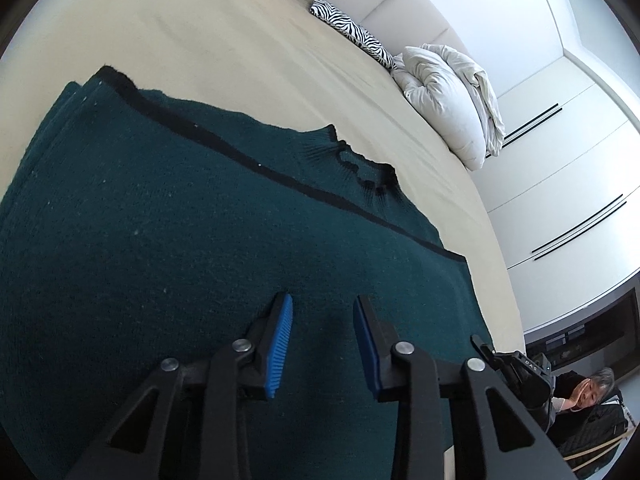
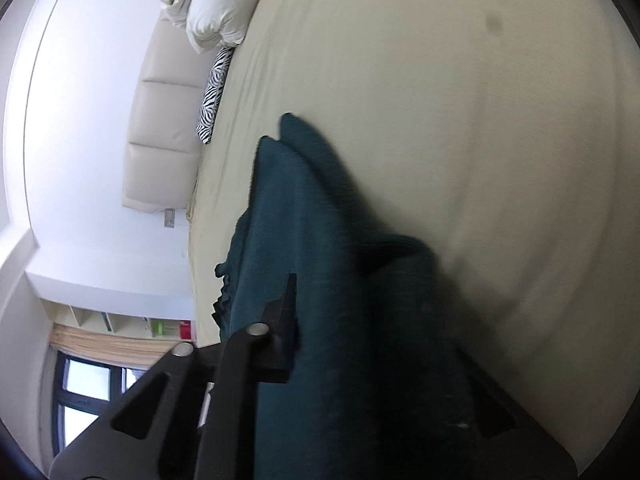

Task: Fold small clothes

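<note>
A dark green knit sweater (image 1: 180,240) with a black stripe and a ribbed collar (image 1: 360,168) lies spread on the cream bed sheet (image 1: 240,52). My left gripper (image 1: 322,316) hovers just above its near part, blue pads apart, holding nothing. In the right wrist view a fold of the same sweater (image 2: 320,240) is lifted off the bed and drapes over my right gripper (image 2: 320,320). Only its left finger (image 2: 286,320) shows; the cloth hides the other. The right gripper's body also shows in the left wrist view (image 1: 516,368) at the sweater's right edge.
A zebra-print cushion (image 1: 352,32) and a bunched white duvet (image 1: 452,96) lie at the padded headboard (image 2: 160,120). White wardrobe doors (image 1: 560,160) stand beyond the bed edge. A person (image 1: 592,392) sits low at the right. A window (image 2: 88,384) is at the left.
</note>
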